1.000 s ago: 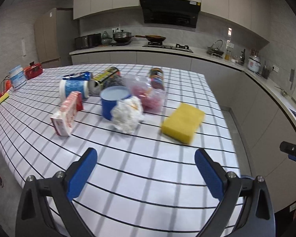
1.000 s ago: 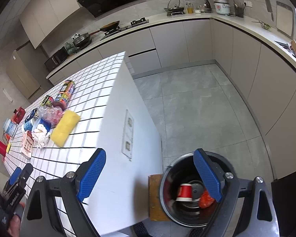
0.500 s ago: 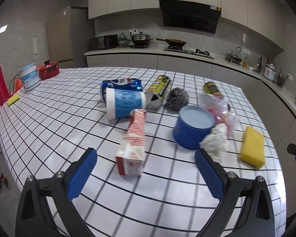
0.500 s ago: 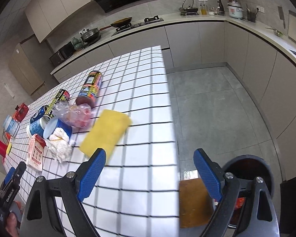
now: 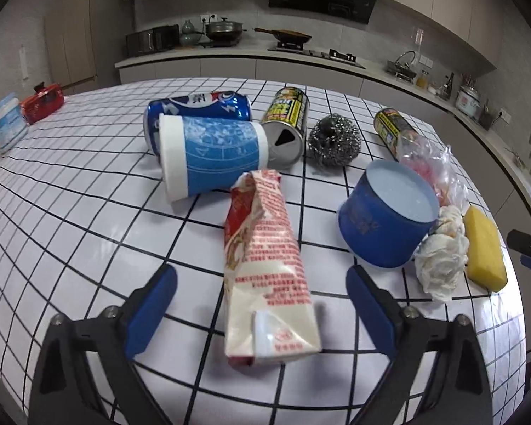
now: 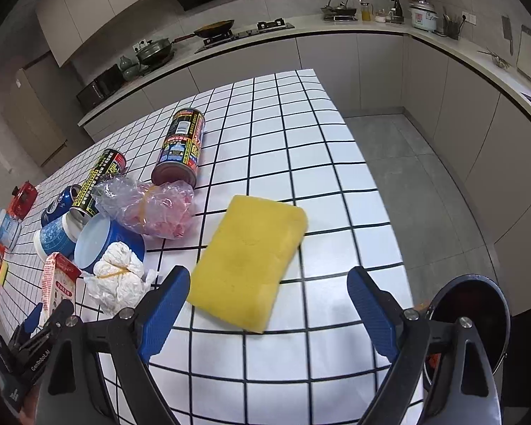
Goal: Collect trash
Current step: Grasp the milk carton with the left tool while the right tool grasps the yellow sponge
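Note:
A crumpled red-and-white carton point(image 5: 262, 233) lies on the white gridded table point(image 5: 88, 248). My left gripper point(image 5: 260, 276) straddles its near end and its jaws are closing, with a gap on both sides of the carton. Past it lie a blue-and-white cup point(image 5: 212, 152), a blue can point(image 5: 198, 104), a yellow-black can point(image 5: 286, 117), an upturned blue cup point(image 5: 386, 219) and a tissue wad point(image 5: 442, 262). My right gripper point(image 6: 269, 278) hangs open over the near end of a yellow sponge point(image 6: 251, 258). Below the table's right edge stands the dark trash bin point(image 6: 467, 304).
A steel scourer point(image 5: 332, 140), a plastic bag point(image 6: 148, 209) and another can point(image 6: 180, 148) lie among the trash. A white jar point(image 5: 5, 124) and a red object point(image 5: 42, 101) sit at the far left. Grey floor and cabinets lie right of the table.
My left gripper swung left and closer until the carton came between its jaws, which have narrowed. My right gripper moved from over the bin to over the sponge on the table.

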`<state>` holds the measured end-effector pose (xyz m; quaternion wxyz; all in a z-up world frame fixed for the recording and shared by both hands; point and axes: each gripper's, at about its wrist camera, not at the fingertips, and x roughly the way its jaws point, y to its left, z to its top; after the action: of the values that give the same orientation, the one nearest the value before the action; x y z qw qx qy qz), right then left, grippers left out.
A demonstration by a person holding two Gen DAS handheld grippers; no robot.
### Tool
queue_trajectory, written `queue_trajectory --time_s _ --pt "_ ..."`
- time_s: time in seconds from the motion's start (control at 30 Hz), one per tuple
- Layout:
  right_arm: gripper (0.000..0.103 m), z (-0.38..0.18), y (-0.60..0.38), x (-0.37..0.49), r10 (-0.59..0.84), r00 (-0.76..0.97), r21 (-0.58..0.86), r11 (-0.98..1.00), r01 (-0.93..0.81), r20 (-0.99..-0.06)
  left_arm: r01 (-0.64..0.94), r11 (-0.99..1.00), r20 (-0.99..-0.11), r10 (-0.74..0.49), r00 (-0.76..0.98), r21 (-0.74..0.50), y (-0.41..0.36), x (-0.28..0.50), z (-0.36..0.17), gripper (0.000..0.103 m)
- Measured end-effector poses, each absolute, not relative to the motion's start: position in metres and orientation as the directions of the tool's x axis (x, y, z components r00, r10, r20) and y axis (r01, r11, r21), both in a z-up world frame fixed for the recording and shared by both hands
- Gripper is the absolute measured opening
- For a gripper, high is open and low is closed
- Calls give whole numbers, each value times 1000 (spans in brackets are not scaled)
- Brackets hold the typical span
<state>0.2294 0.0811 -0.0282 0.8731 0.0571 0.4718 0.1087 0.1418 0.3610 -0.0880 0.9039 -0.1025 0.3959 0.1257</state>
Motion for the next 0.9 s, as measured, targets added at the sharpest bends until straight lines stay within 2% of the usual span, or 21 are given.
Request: queue_trajectory --time_s 0.03,0.1,0.13,0.43,0.63,0.67,0.73,0.77,0.8,0.87,0.9 --pt "92 -29 84 231 241 531 200 971 -134 -812 -295 949 -747 116 655 -111 365 143 -89 78" --pt "92 -31 90 234 239 526 199 971 -131 -816 -270 949 -752 57 657 -164 372 144 -90 42" --pt "92 -32 92 235 238 526 200 971 -131 -817 -264 950 -754 52 654 -164 374 145 -91 33" --pt "92 -46 111 249 214 507 181 977 -113 -835 -209 965 -702 41 711 -155 376 134 -71 30" --pt "92 -58 122 261 144 503 110 989 -98 -852 -193 973 -726 42 686 -125 375 135 -82 31" --pt "92 -61 124 264 102 504 69 994 -84 -858 -203 972 -723 56 688 -119 376 135 -83 32" --pt "92 -64 122 268 79 498 53 996 -67 -863 -212 971 -731 62 680 -115 378 138 -84 45" --pt "92 -66 121 270 70 491 44 997 -64 -869 -221 969 -733 68 677 -114 379 140 -85 58" --pt "92 -68 120 271 66 487 41 997 -62 -871 -218 968 -733 61 677 -120 379 144 -85 59" --pt "92 -69 120 272 70 491 41 997 -68 -868 -208 969 -744 40 667 -134 380 153 -86 58" --pt "89 -68 122 271 84 494 45 995 -91 -866 -201 969 -750 25 660 -145 381 157 -88 37"
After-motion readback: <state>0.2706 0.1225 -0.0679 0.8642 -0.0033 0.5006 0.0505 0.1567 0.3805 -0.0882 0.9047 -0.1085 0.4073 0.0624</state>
